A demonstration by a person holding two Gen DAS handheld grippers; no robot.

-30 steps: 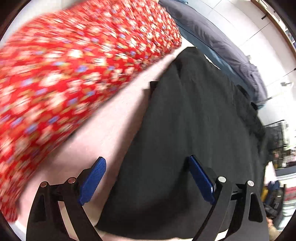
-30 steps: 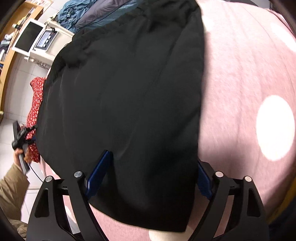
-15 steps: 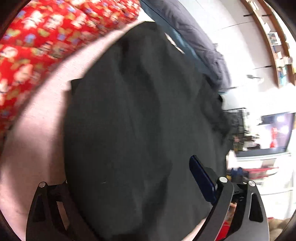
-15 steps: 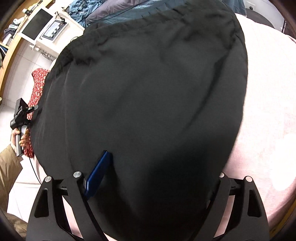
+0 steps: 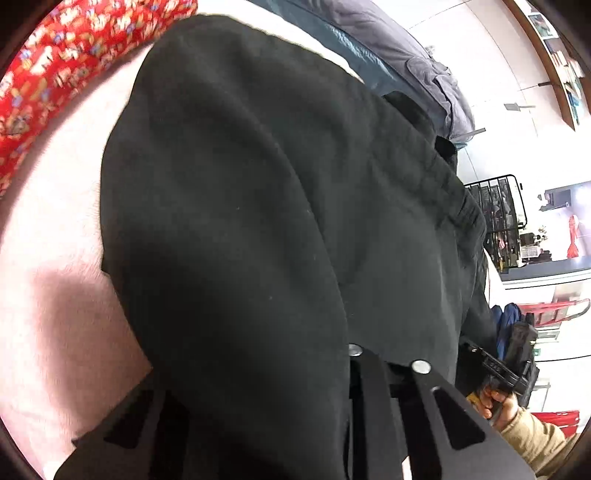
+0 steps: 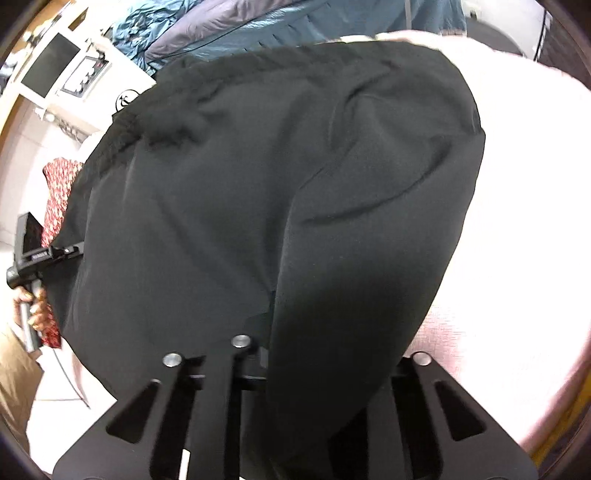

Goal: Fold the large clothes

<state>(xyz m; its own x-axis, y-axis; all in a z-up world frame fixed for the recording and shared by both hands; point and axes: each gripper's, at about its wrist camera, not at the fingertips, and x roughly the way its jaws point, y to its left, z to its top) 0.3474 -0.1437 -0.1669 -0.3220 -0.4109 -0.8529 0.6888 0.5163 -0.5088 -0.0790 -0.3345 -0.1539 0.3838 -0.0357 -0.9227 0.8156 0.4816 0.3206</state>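
Black garment (image 6: 258, 192) spread over pink bed cover (image 6: 524, 192), near edge bunched up over right hand-held gripper (image 6: 295, 354). Jaws closing, black cloth between them, pads hidden by fabric. Far left: left hand-held gripper (image 6: 40, 254) at garment's other edge, hand (image 6: 35, 306) on grip. Red patterned cloth (image 6: 55, 192) behind. Blue quilt (image 6: 229, 22) at top.

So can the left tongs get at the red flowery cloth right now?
Probably not yet. The left tongs are closing on the big black cotton garment, and the red flowery cloth lies beyond it across bare pink blanket.
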